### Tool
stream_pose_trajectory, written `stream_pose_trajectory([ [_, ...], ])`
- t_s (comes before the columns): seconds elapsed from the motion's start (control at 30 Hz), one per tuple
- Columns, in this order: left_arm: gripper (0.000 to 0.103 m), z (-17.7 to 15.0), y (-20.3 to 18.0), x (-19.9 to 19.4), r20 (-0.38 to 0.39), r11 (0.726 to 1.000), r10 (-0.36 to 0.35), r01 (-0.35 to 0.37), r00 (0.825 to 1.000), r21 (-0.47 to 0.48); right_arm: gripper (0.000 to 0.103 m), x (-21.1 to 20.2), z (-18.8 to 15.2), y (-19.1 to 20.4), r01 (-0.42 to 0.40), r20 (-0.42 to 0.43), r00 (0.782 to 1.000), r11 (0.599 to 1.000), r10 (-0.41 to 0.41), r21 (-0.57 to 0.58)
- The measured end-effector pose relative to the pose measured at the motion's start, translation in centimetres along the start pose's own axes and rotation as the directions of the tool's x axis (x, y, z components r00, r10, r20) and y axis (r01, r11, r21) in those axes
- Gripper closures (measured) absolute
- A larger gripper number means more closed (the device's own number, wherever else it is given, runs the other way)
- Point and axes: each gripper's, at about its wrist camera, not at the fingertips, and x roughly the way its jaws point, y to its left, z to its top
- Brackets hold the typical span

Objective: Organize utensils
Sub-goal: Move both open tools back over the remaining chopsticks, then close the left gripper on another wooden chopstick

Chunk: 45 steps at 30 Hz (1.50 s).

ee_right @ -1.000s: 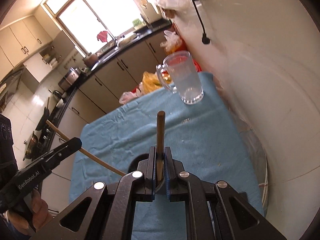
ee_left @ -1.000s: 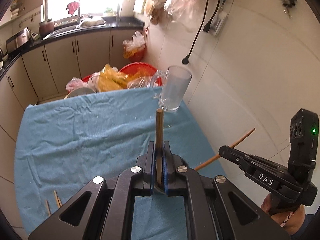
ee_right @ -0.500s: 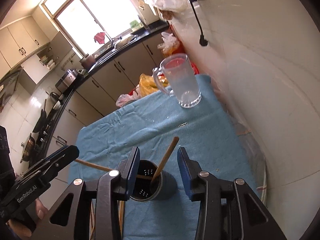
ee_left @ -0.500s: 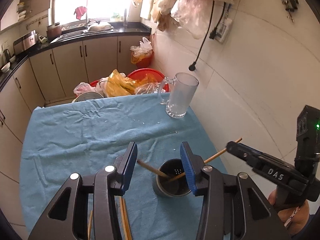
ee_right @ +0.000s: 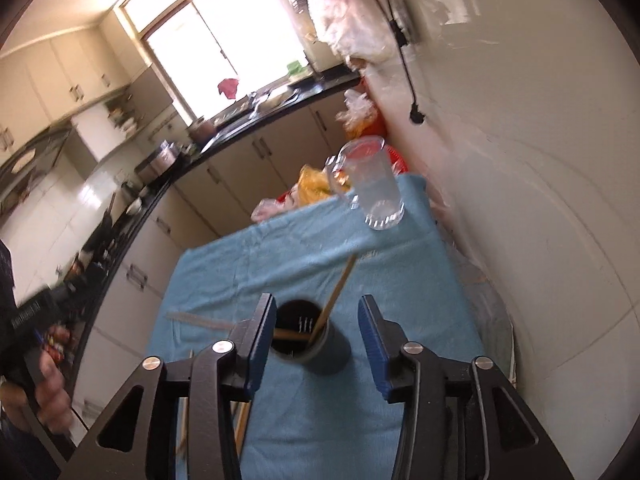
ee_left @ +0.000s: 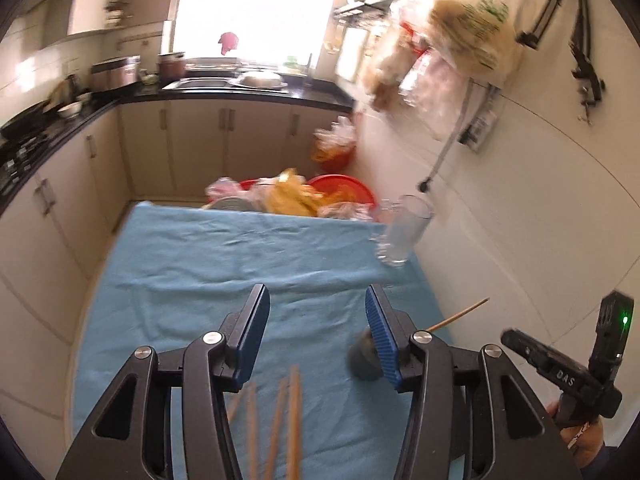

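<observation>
Dark holder (ee_right: pixel 310 342) stands on the blue cloth (ee_right: pixel 320 248) near the right edge, two chopsticks (ee_right: pixel 338 290) already in it, leaning on the rim, tips up. More chopsticks (ee_left: pixel 286 420) lie loose on the cloth nearer and to the left, probably next to go in. Right gripper (ee_right: pixel 316 338) hangs over the holder, jaws opening, about half wide, nothing pinched; the holder merely shows between them. Left gripper (ee_left: pixel 316 332) likewise opening, empty, above the loose sticks with the holder off to its right. Glass mug (ee_right: pixel 372 184) stands at the far right corner by the wall, apart from the job. Readable: "DAS" on the right gripper's side; the left one's label is too blurred.
</observation>
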Motion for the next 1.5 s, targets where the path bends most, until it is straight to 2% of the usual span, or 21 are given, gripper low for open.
stream_pose_trajectory([
  [0.07, 0.054, -1.2, 2.2, -1.4, 0.003, 0.999, 0.018, -0.018, 1.0, -0.034, 0.053, 0.3, -1.9, 0.2, -0.018, -0.049, 0.999, 1.0, 0.017, -0.008],
  [0.17, 0.053, -4.1, 5.8, -2.5, -0.033, 0.996, 0.05, -0.052, 0.998, -0.072, 0.053, 1.4, -5.2, 1.0, -0.031, -0.136, 0.99, 1.0, 0.03, -0.006],
  [0.33, 0.053, -10.3, 11.8, -2.5, -0.156, 0.986, 0.069, -0.091, 0.985, -0.143, 0.053, 2.7, -10.7, 3.0, -0.037, -0.239, 0.97, 0.999, 0.043, 0.031],
  [0.4, 0.053, -12.4, 13.4, -2.5, -0.195, 0.983, 0.05, -0.083, 0.98, -0.163, 0.053, 3.4, -12.6, 3.8, -0.045, -0.278, 0.959, 0.997, 0.059, 0.055],
  [0.5, 0.053, -15.3, 15.3, -2.5, -0.239, 0.982, 0.049, -0.091, 0.97, -0.167, 0.054, 4.5, -14.8, 5.7, -0.037, -0.331, 0.942, 0.998, 0.054, 0.057],
  [0.63, 0.053, -18.0, 15.9, -1.7, -0.302, 0.992, 0.008, -0.046, 0.953, -0.119, 0.055, 5.4, -16.4, 8.3, -0.032, -0.359, 0.932, 0.999, 0.043, 0.037],
  [0.77, 0.053, -18.4, 15.8, -1.0, -0.331, 0.999, -0.002, -0.012, 0.944, -0.04, 0.061, 6.3, -18.0, 11.2, -0.041, -0.385, 0.922, 0.999, 0.043, 0.013],
  [1.0, 0.053, -17.8, 13.9, 2.7, -0.367, 0.993, -0.016, 0.059, 0.93, 0.107, 0.061, 5.5, -20.6, 13.6, -0.006, -0.383, 0.924, 1.0, -0.006, -0.029],
  [1.1, 0.06, -17.8, 13.0, 5.2, -0.397, 0.988, -0.016, 0.077, 0.918, 0.137, 0.061, 4.3, -21.3, 13.2, 0.024, -0.374, 0.927, 0.999, -0.038, -0.042],
  [1.2, 0.061, -18.0, 12.3, 7.6, -0.426, 0.987, -0.011, 0.079, 0.905, 0.142, 0.061, 3.6, -21.4, 12.2, 0.054, -0.369, 0.927, 0.998, -0.065, -0.04],
  [1.4, 0.067, -18.0, 10.9, 11.5, -0.457, 0.985, 0.038, 0.043, 0.889, 0.165, 0.061, 2.9, -19.6, 9.7, 0.079, -0.348, 0.934, 0.996, -0.085, -0.031],
  [1.5, 0.075, -18.0, 10.3, 13.0, -0.466, 0.982, 0.069, 0.023, 0.882, 0.189, 0.061, 2.8, -18.9, 8.5, 0.08, -0.345, 0.935, 0.996, -0.086, -0.029],
])
